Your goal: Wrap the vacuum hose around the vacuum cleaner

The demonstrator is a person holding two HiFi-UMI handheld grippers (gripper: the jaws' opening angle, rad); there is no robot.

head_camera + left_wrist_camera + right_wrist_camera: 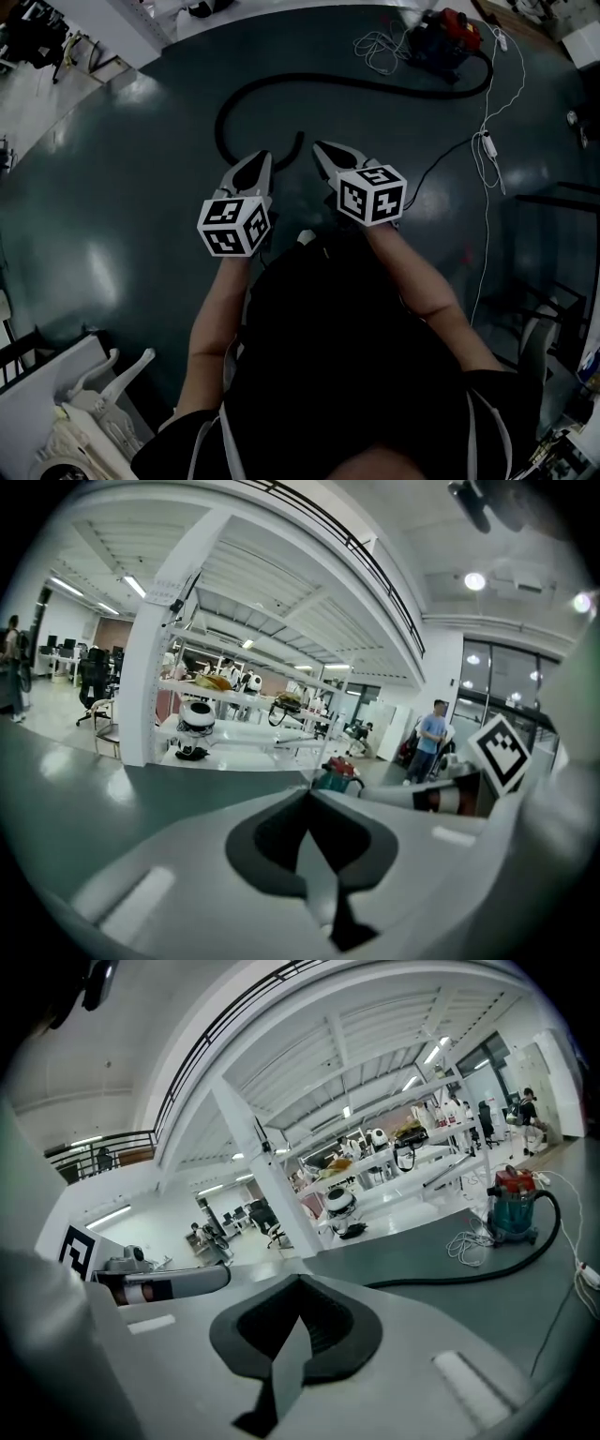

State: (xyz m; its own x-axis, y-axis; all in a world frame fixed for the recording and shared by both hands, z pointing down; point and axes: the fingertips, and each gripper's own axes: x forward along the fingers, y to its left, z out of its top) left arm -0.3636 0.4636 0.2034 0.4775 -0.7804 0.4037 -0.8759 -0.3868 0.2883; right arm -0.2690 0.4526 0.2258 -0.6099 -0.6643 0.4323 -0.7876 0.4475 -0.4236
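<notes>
The red and teal vacuum cleaner (446, 37) stands on the dark floor at the far right, also seen as the vacuum cleaner (512, 1206) and the vacuum cleaner (337, 777). Its black hose (281, 84) runs left across the floor, curls round and ends near my grippers; the hose (469, 1274) lies loose. A white cord (378, 49) is bundled beside the vacuum. My left gripper (263, 158) and right gripper (321, 148) are held side by side at waist height, both shut and empty, well short of the vacuum.
A white power cable with an adapter (487, 145) trails down the right side of the floor. White shelving with helmets (202, 719) stands behind the vacuum. A person in a blue shirt (431, 738) stands far off. White furniture (84, 412) is at my near left.
</notes>
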